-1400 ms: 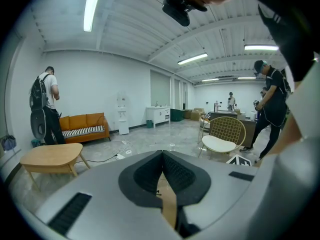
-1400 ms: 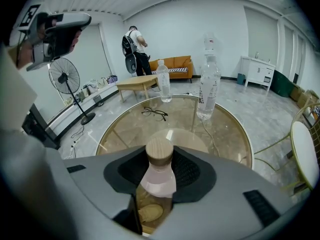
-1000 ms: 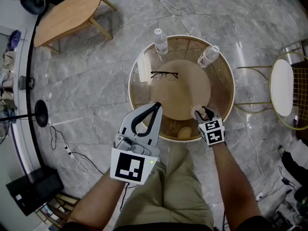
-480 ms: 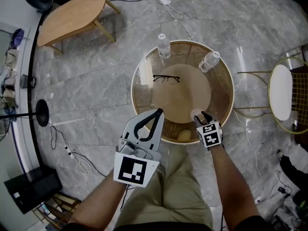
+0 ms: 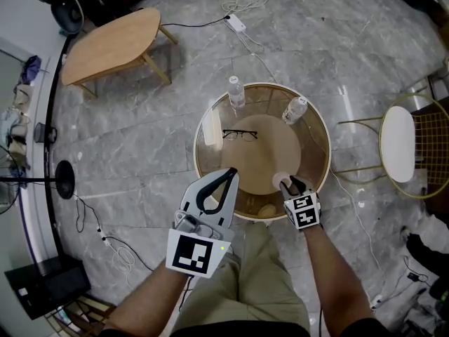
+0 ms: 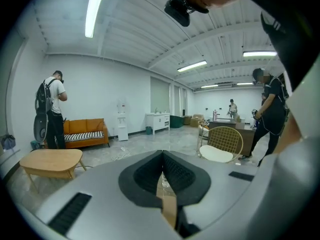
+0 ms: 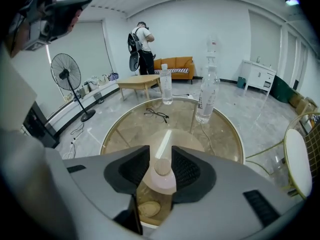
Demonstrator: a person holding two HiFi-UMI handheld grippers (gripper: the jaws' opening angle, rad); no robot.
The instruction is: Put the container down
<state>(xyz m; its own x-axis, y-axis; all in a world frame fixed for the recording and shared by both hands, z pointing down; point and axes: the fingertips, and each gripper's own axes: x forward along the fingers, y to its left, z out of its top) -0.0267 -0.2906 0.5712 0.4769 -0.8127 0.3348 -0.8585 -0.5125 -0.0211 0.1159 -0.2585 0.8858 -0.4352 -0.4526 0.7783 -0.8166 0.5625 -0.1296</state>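
Well to the left, a low wooden table is seen, untouched by the task. Next comes the left gripper, held at the near rim of the round glass table. Its jaws are pressed together with nothing between them, as is confirmed in the left gripper view. Across the last second it has been kept in much the same place and kept closed.

On the glass, a pair of spectacles, a water bottle and a second bottle are found toward the far side, well apart from the work.

Further right, the container, a small pale jar with a knobbed lid, is pinched between the jaws of the right gripper over the near-right part of the table. In the right gripper view it is seen seated between the two jaws, with the glass and a tan round object below it.

Against the earlier pictures, the table is now shown smaller and the scene wider, which is judged to be a shift of the head camera. Relative to the table, container and right gripper have hardly been moved. Whether the base has been brought to rest on the glass cannot be told.

The task is therefore judged unfinished. The grip has not been released, and what is left is a short lowering, if any, followed by a spreading of the jaws. At far right a gold wire chair is left out of it.
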